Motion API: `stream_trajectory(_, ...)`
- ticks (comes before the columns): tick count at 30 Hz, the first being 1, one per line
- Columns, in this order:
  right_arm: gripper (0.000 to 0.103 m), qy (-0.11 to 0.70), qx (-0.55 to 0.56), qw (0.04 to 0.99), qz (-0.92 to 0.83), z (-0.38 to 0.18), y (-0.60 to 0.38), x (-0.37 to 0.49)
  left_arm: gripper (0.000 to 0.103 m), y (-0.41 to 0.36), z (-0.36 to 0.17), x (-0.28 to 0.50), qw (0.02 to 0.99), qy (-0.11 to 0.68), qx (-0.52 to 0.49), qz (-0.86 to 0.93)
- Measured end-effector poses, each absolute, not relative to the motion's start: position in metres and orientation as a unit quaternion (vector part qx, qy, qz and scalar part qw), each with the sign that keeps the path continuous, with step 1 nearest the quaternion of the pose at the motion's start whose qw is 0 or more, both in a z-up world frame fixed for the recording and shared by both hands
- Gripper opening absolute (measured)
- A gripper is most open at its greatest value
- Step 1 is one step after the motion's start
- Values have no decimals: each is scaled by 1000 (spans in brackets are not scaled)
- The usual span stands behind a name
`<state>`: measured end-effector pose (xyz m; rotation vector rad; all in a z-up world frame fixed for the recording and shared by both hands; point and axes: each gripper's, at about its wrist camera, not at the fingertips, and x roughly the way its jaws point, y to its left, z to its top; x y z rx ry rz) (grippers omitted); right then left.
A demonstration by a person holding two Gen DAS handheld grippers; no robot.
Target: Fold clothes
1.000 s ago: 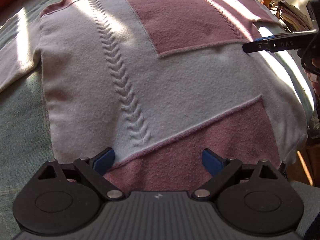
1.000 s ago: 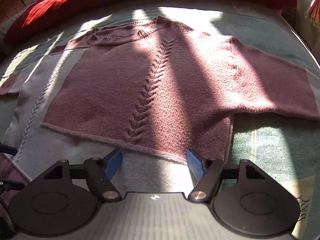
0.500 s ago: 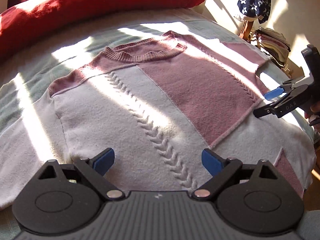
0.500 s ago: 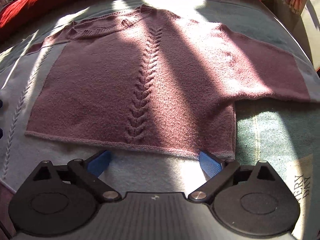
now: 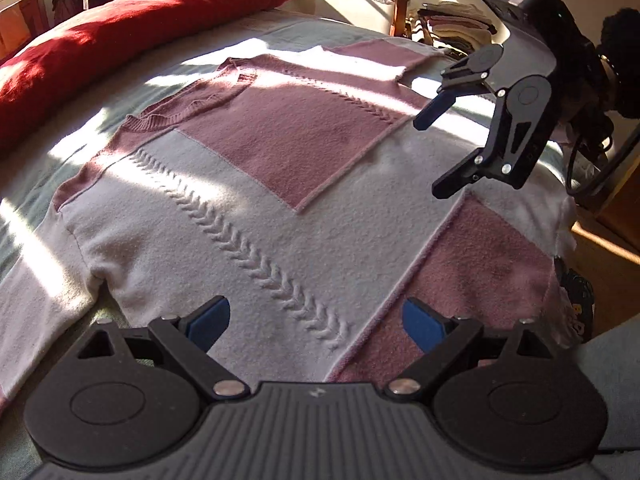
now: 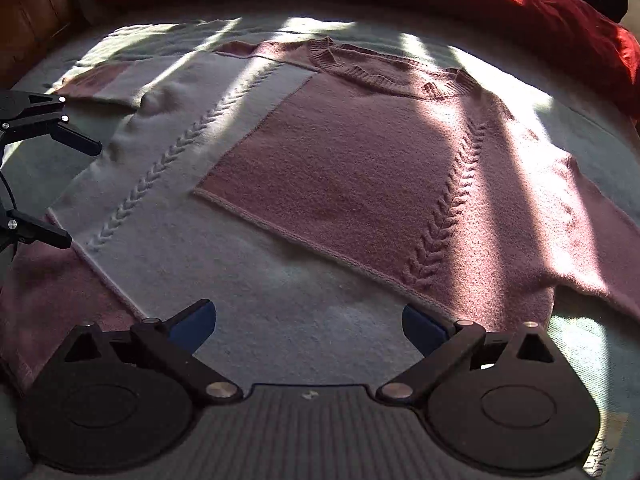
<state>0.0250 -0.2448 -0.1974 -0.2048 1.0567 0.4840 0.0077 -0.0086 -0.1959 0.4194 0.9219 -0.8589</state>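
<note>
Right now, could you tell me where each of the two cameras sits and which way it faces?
Left wrist: on the left gripper, low near the sweater's hem, facing the neckline and red pillow; the right gripper hangs open at right.
Right wrist: on the right gripper, over the hem, facing the pink panel; the left gripper enters at left.
Shared: the sweater, the pillow, both grippers.
</note>
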Motion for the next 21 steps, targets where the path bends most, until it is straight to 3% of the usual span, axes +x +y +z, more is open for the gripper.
stream_trajectory(6,101,448,-148,833,290,-209,-199,-4,93,-15,-217,-16,783,455,205,-371)
stream_trajectory(12,103,473,-142,827,271,-211,-219,-34,95,3,-231,-23,786,491,189,-325)
stream_trajectory(21,103,508,-133,816,241,-213,-250,-79,95,-6,-210,-35,778,516,189,-306)
